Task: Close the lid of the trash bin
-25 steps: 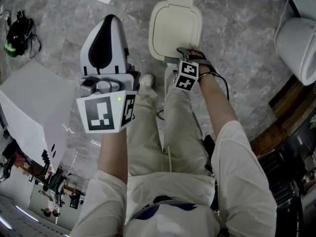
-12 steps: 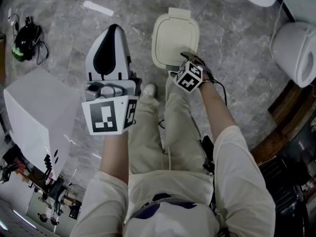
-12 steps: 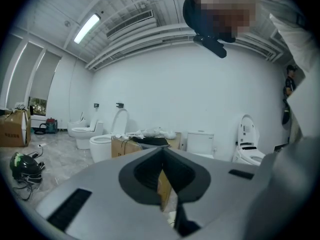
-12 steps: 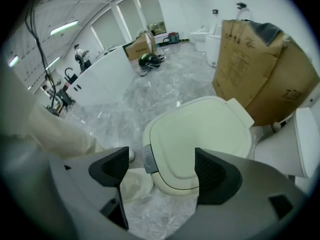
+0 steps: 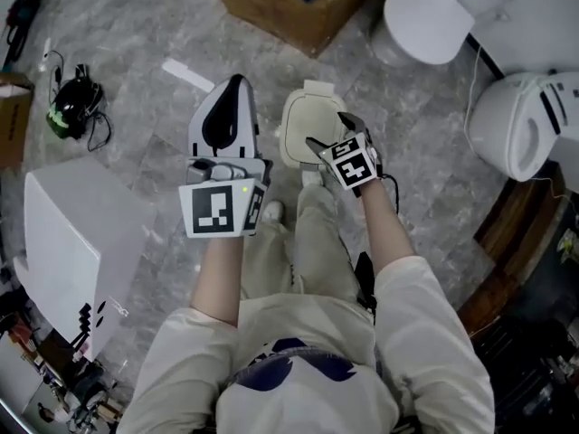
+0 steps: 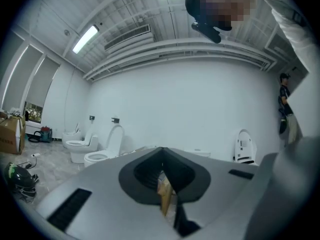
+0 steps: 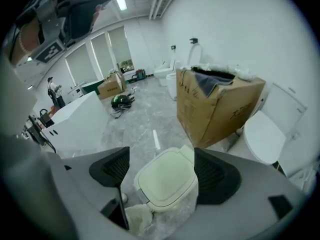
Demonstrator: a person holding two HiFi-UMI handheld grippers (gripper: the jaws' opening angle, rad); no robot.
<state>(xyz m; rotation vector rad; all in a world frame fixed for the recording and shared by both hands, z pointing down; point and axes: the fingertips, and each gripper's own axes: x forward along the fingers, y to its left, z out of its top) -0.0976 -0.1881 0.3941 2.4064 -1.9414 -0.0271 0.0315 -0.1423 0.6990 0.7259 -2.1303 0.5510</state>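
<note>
Both grippers have drawn back and up from the trash bin (image 5: pixel 310 127), which now looks smaller in the head view, and the right gripper (image 5: pixel 330 132) no longer rests on the front edge of its lid (image 7: pixel 167 178). That cream lid lies flat and shut on the bin, so the contents are hidden; a clear plastic liner (image 7: pixel 167 219) bulges out beneath the rim. The bin stands on the grey marble floor (image 5: pixel 136 43) at 12 o'clock from the person's shoes, with an open cardboard box (image 5: pixel 271 7) beyond it at 12 o'clock; dark material and white padding show in the box's top. Two white toilets (image 5: pixel 516 125) sit toward 2 o'clock. The right gripper hovers over the bin's near edge, at its 5 o'clock, its jaws spread wide with the lid showing between them but apart from them. The left gripper (image 5: pixel 233 89) hangs at the bin's 9 o'clock, pointing level across the room, its jaws closed to a thin slit and holding nothing.
</note>
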